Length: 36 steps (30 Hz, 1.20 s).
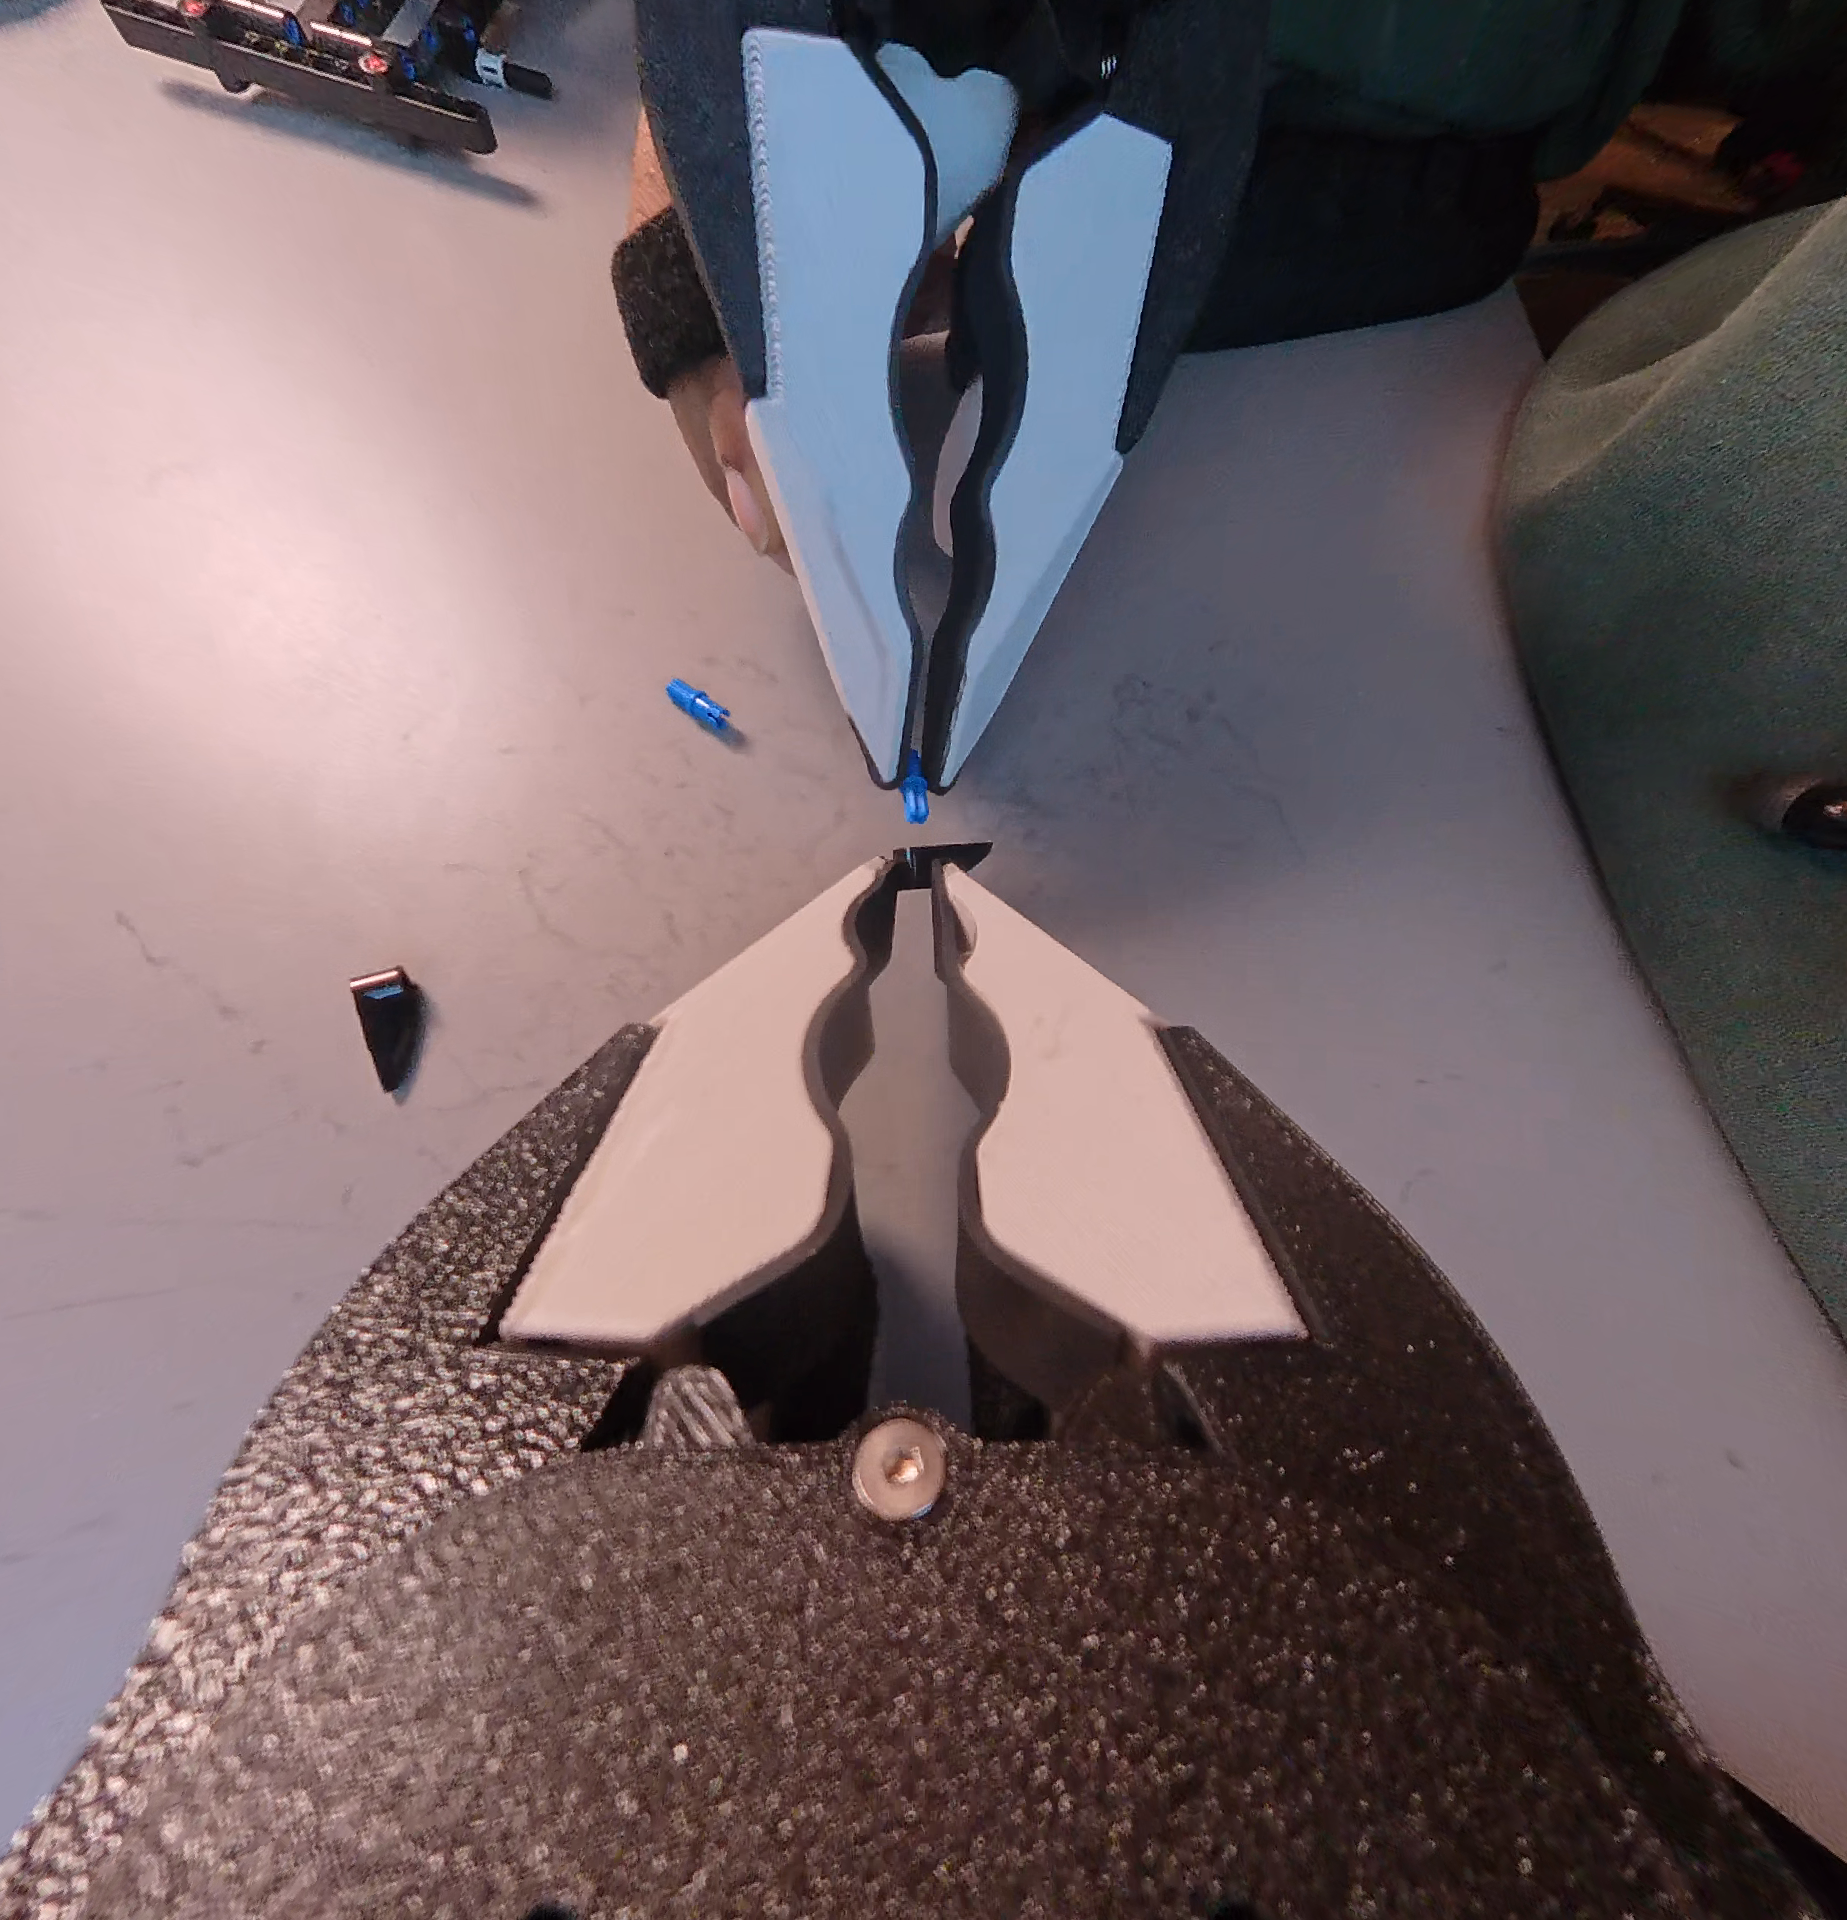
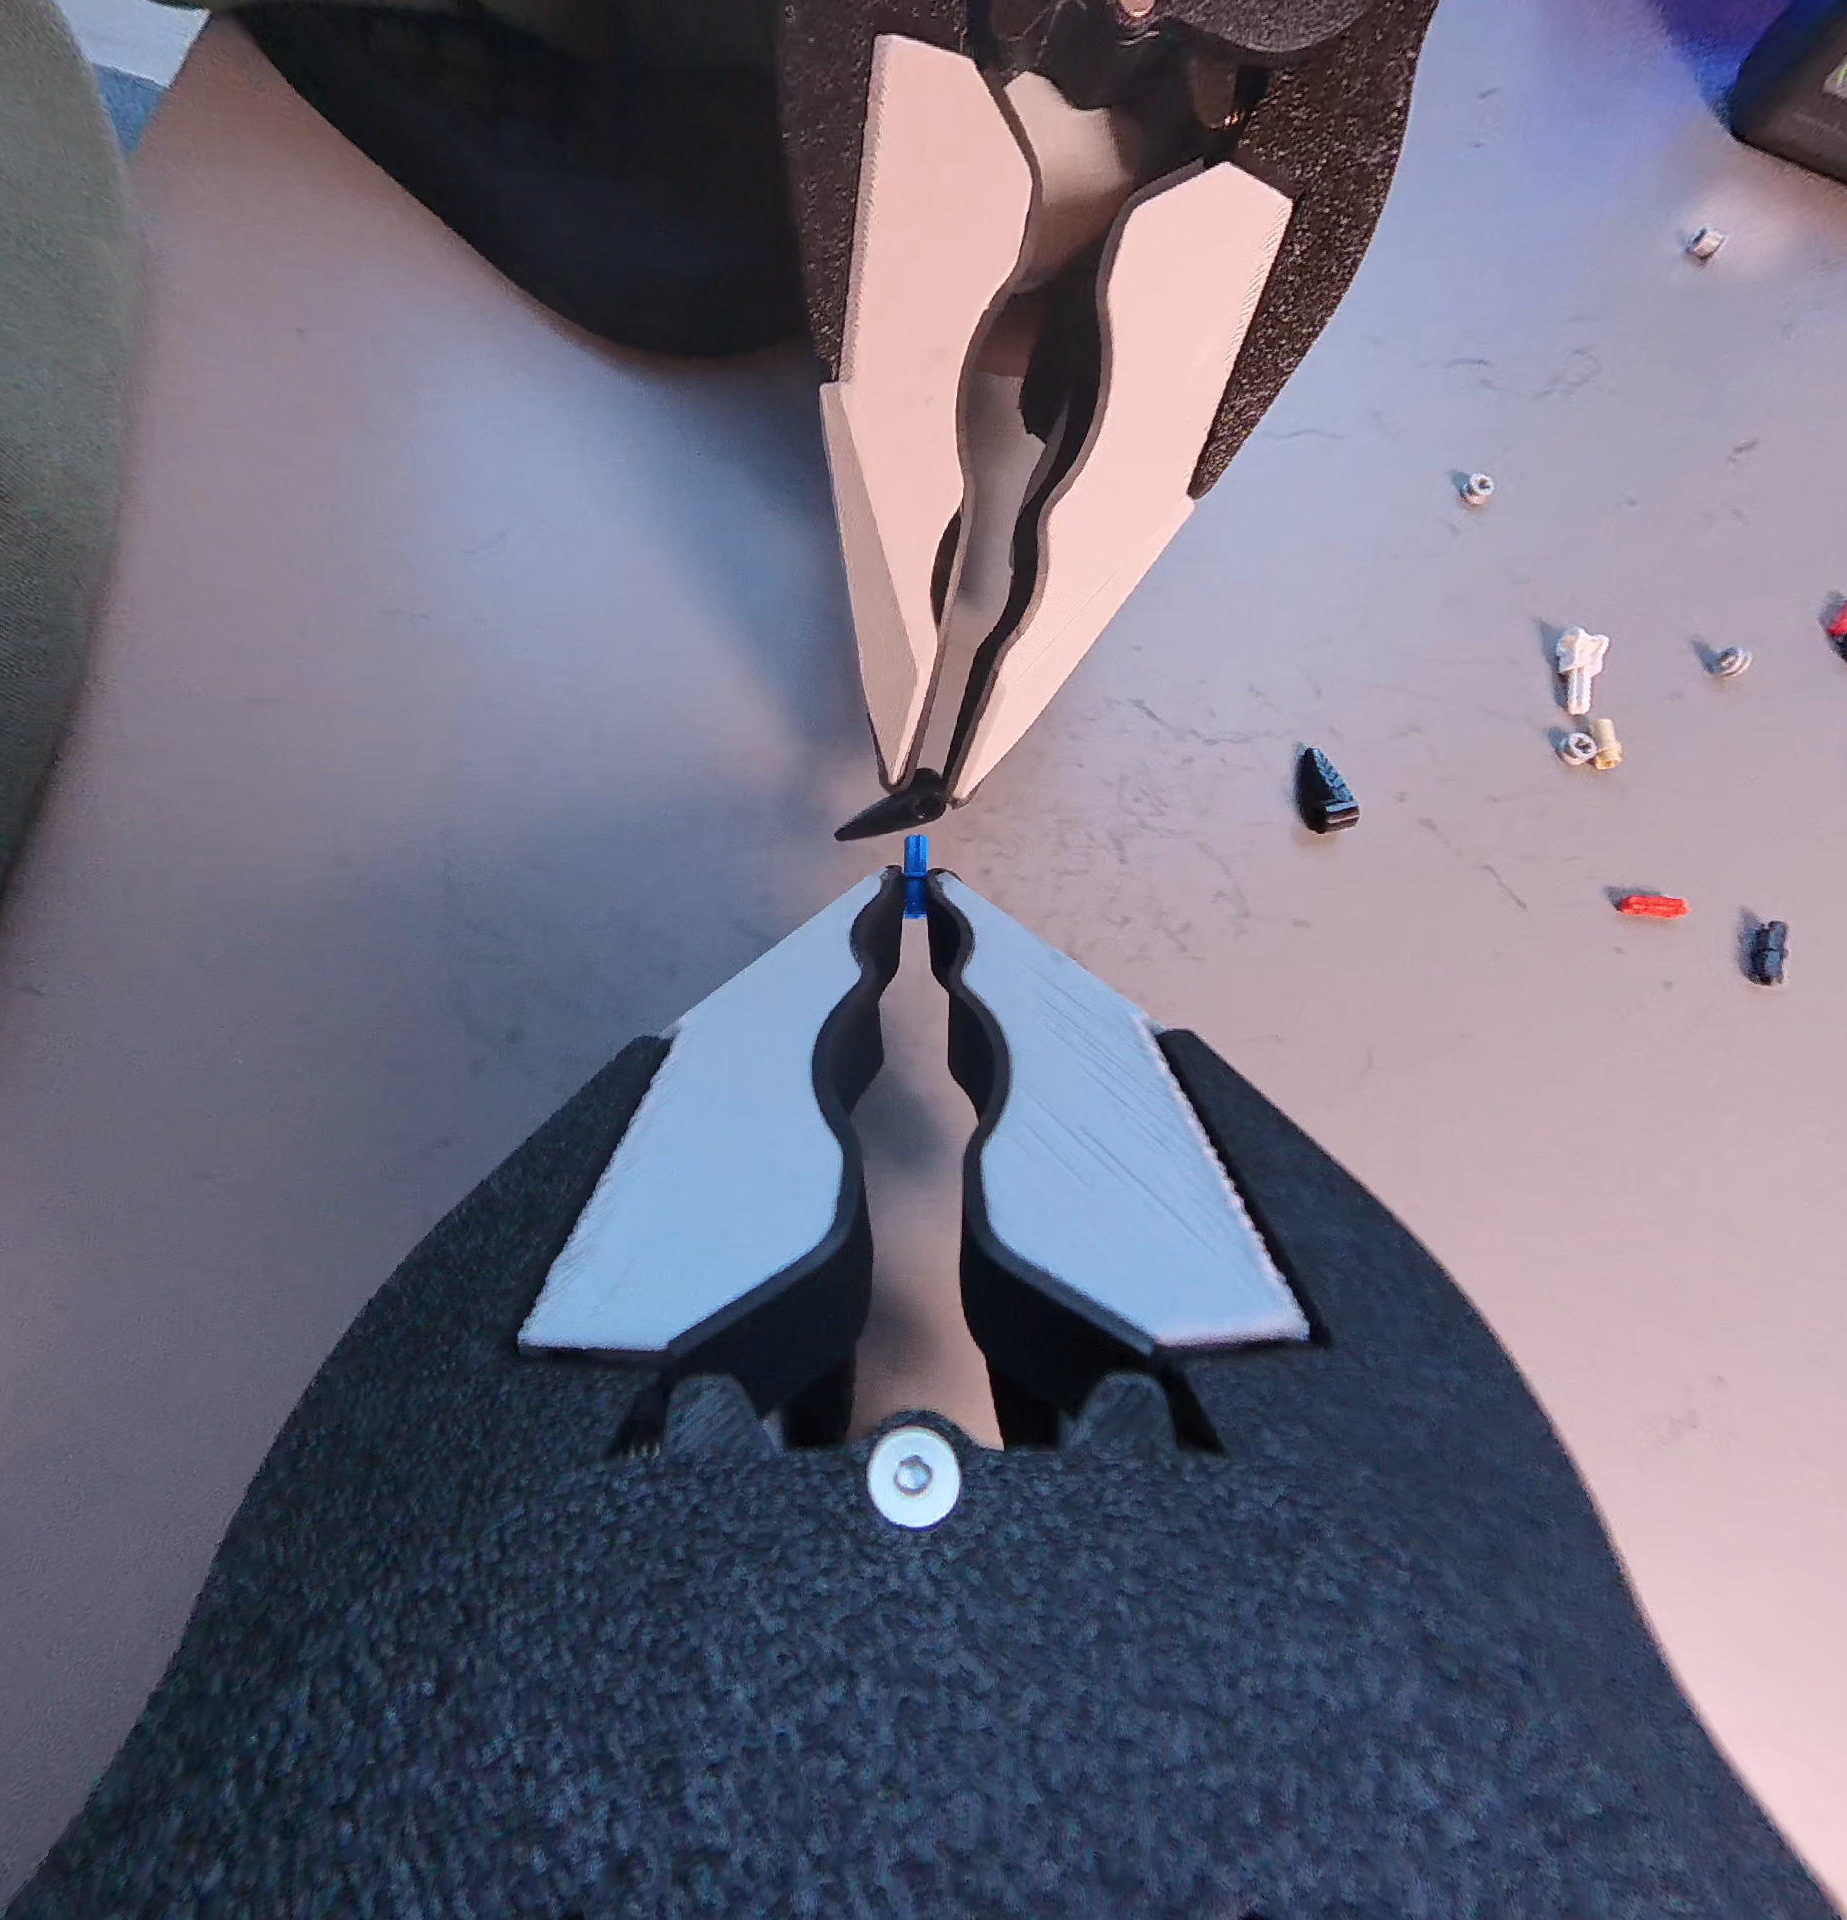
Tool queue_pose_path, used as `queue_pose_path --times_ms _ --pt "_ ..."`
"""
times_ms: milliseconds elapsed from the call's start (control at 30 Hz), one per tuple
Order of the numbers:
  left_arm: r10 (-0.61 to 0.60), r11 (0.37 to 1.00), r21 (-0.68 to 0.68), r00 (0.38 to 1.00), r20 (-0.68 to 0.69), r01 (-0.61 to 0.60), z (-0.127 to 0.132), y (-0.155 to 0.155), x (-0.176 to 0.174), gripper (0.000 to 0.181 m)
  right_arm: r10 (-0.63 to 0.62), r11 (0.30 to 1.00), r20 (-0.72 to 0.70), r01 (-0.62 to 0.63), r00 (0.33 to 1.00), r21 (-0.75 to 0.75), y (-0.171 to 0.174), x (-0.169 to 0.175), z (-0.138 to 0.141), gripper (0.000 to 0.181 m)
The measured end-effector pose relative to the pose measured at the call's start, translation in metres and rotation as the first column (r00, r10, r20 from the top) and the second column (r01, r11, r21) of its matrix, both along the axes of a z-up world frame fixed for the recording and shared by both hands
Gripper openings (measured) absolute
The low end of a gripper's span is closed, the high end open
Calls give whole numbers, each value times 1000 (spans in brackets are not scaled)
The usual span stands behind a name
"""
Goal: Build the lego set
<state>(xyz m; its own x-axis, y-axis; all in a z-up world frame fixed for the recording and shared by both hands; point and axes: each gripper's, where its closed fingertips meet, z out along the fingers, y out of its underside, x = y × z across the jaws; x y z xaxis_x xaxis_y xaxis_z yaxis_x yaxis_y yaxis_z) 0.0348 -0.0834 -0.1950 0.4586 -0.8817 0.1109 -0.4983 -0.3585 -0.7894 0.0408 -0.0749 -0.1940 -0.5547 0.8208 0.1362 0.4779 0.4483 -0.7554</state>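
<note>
My left gripper (image 1: 914,871) is shut on a small black wedge-shaped lego piece (image 1: 945,857) at its tips. My right gripper (image 2: 912,881) is shut on a small blue pin (image 2: 914,878), which sticks out past the tips. The two grippers face each other tip to tip above the table. In the left wrist view the right gripper (image 1: 911,774) holds the blue pin (image 1: 912,800) just short of the black piece. In the right wrist view the left gripper (image 2: 924,784) holds the black piece (image 2: 893,810) just beyond the pin. A small gap separates pin and piece.
A loose blue pin (image 1: 698,704) and a black wedge piece (image 1: 387,1023) lie on the grey table (image 1: 275,520). A partly built black model (image 1: 316,57) sits far left. Several small loose parts (image 2: 1584,675), a red pin (image 2: 1651,906) and another black wedge (image 2: 1324,792) lie right. A green padded chair (image 1: 1729,623) stands beside the table. Left and right tips are no more than a few centimetres apart.
</note>
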Motion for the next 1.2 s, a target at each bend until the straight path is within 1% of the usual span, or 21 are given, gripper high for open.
queue_pose_path --times_ms 133,533,700,900,967,1067,1133,1200 --pt "-4 1000 -3 1000 -1 4 -1 -1 1 6 -8 999 24 9 1000 -36 -3 -1 -1 4" --pt "-18 1000 -18 1000 -23 17 -5 -3 4 6 -12 999 50 14 999 -35 -5 -2 -5 3" --pt "-18 1000 -8 999 -45 18 -7 -2 5 6 -28 998 95 33 995 -53 -5 -1 -6 3" --pt "-6 999 36 994 -107 10 -6 0 7 6 -57 990 236 85 970 -110 -4 2 -9 3" --pt "-13 999 44 994 -105 18 -4 -1 10 6 -55 979 320 114 946 -169 -6 5 -9 3" --pt "-24 999 38 992 -125 29 -6 -3 12 5 -26 958 427 144 904 -247 -8 7 -9 3" --pt "-33 999 38 991 -128 38 -6 -5 12 5 7 934 467 162 884 -320 -11 8 -8 3" --pt "-34 998 43 991 -128 40 -7 -6 12 5 23 905 478 185 878 -382 -12 8 -8 3"
